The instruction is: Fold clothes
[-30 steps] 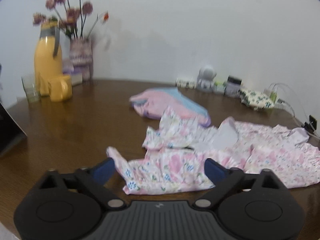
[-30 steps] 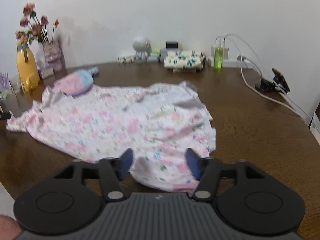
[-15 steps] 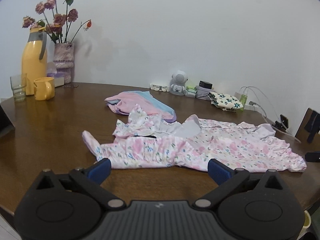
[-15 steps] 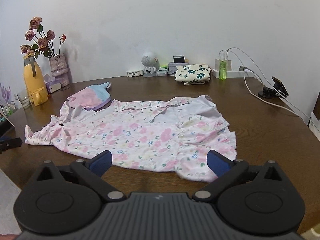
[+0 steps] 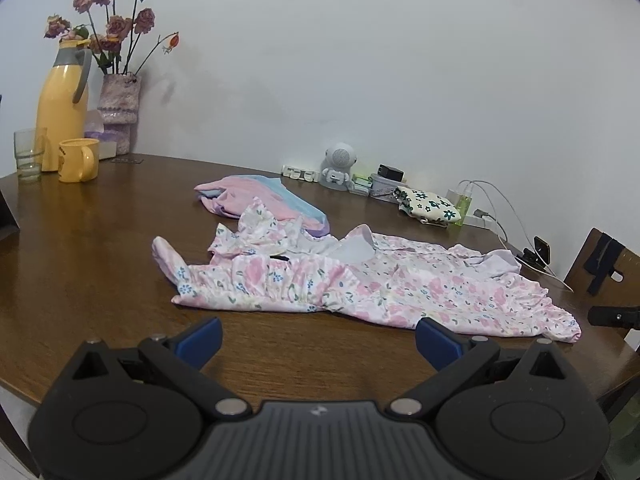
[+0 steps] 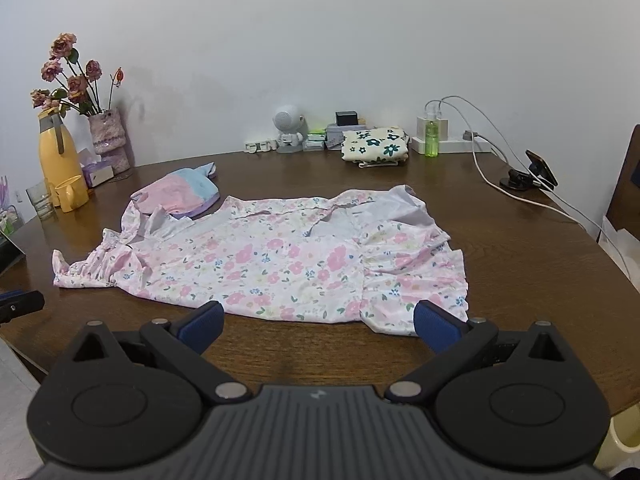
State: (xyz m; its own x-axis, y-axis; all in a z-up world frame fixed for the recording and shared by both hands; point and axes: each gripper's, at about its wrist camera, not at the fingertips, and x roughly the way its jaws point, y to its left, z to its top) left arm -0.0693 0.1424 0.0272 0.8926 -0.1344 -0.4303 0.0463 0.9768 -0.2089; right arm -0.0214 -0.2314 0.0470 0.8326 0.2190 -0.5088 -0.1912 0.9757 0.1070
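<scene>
Floral dress [image 6: 272,256] lay spread flat on the brown tabletop [image 6: 500,240], one ruffled end at the left edge of the right wrist view, the other at the right, light reverse side showing along its far edge. Nothing was holding it. Right gripper [image 6: 318,322] sat just short of the dress's near hem, blue fingers [image 6: 434,324] spread wide apart, nothing between them. Left gripper [image 5: 318,338] was likewise back from the cloth at the ruffled end, fingers [image 5: 200,338] wide apart and empty.

Judgement: dress looked laid out and smoothed ready for a first fold, both grippers pulled clear so the fabric stayed flat. One end was bunched and partly turned over, probably needing a tidy before folding.

A pink and blue folded garment [image 6: 180,196] sat just behind the dress, touching or overlapped by the ruffles, likely a finished piece set aside. Floral pouch [image 6: 374,146], green bottle [image 6: 431,140], yellow jug [image 6: 56,156] and flower vase [image 6: 110,136] stood along the wall, well clear of the working area.
</scene>
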